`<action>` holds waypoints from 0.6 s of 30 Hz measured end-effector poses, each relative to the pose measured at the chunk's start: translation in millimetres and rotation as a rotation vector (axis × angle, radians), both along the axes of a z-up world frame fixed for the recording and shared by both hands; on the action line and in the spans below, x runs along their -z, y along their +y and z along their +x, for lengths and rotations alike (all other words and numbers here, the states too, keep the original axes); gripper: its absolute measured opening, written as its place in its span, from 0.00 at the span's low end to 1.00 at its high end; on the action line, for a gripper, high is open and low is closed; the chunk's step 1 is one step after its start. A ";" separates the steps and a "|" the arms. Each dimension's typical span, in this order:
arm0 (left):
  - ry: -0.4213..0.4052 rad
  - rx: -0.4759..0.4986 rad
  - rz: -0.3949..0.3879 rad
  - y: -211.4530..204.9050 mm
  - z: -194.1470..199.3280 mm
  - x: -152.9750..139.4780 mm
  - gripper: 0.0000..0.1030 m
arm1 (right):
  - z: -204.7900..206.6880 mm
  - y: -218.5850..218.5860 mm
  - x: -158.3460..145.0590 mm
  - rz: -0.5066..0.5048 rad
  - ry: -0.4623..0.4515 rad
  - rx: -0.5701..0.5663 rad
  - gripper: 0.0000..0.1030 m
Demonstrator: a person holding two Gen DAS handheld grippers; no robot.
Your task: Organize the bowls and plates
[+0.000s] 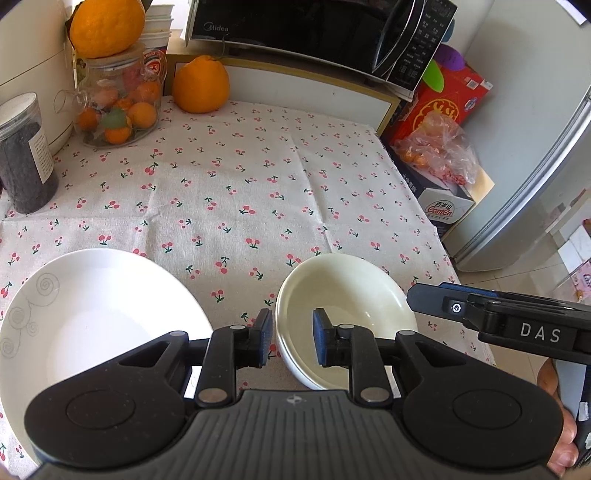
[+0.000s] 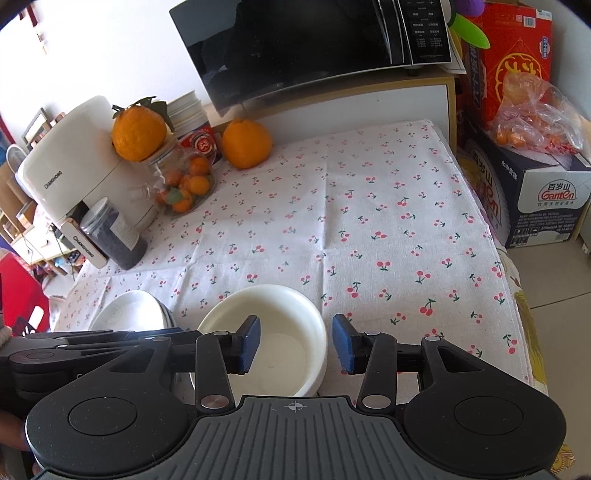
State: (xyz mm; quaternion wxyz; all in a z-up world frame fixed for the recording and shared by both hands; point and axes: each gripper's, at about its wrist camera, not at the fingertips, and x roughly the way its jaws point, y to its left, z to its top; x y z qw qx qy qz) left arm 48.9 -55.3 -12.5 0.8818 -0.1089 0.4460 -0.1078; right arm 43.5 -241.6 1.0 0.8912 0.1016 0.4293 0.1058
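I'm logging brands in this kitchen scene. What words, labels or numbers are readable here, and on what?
"Midea": microwave front.
"CHANGHONG": white appliance side, and again on its base.
"Ganten" with "百岁山": water carton.
"DAS": right gripper body, in the left wrist view.
Too small or blurred: microwave panel buttons, dark jar label, red box print, red-labelled container behind the glass jar.

White tablecloth (image 1: 258,177) with red cherries, cream bowl (image 1: 354,291), white plate (image 1: 92,306) with grey swirls
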 end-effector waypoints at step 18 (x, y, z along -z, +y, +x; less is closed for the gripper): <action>0.007 0.033 -0.008 -2.5 5.8 5.8 0.44 | 8.9 -12.4 14.2 0.041 0.097 0.119 0.66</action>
